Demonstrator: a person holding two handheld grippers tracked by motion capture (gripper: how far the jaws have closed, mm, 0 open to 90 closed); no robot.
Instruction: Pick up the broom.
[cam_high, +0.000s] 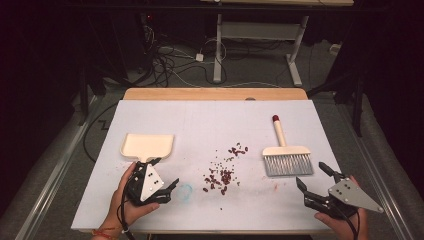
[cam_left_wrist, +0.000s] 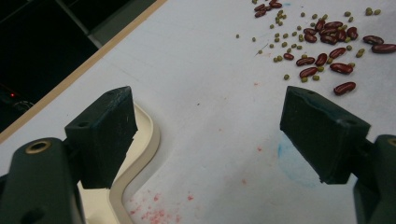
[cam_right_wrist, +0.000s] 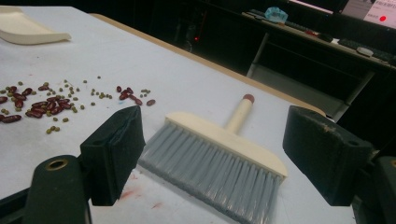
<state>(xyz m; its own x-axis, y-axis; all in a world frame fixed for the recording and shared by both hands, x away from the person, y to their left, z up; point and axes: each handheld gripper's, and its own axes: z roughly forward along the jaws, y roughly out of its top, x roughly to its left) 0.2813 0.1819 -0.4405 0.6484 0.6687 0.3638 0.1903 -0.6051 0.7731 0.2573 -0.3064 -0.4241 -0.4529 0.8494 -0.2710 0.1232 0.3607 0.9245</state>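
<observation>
A cream dustpan (cam_high: 147, 146) lies at the left of the white table; its handle end (cam_left_wrist: 140, 154) runs beside my left jaw. My left gripper (cam_high: 164, 176) stands open just below the dustpan, nothing between its jaws. Red beans and small green beans (cam_high: 222, 172) are scattered mid-table, also in the left gripper view (cam_left_wrist: 322, 42) and the right gripper view (cam_right_wrist: 46, 105). A cream hand brush (cam_high: 286, 152) with grey bristles lies at the right, its red-tipped handle pointing away. My right gripper (cam_high: 312, 176) is open just below it; the bristles (cam_right_wrist: 215, 170) lie ahead between the jaws, untouched.
The white table sheet (cam_high: 210, 120) has a wooden strip along its far edge. A faint blue ring mark (cam_high: 185, 191) sits near the left gripper, with reddish smudges around. Dark floor, cables and a desk frame (cam_high: 255, 45) lie beyond the table.
</observation>
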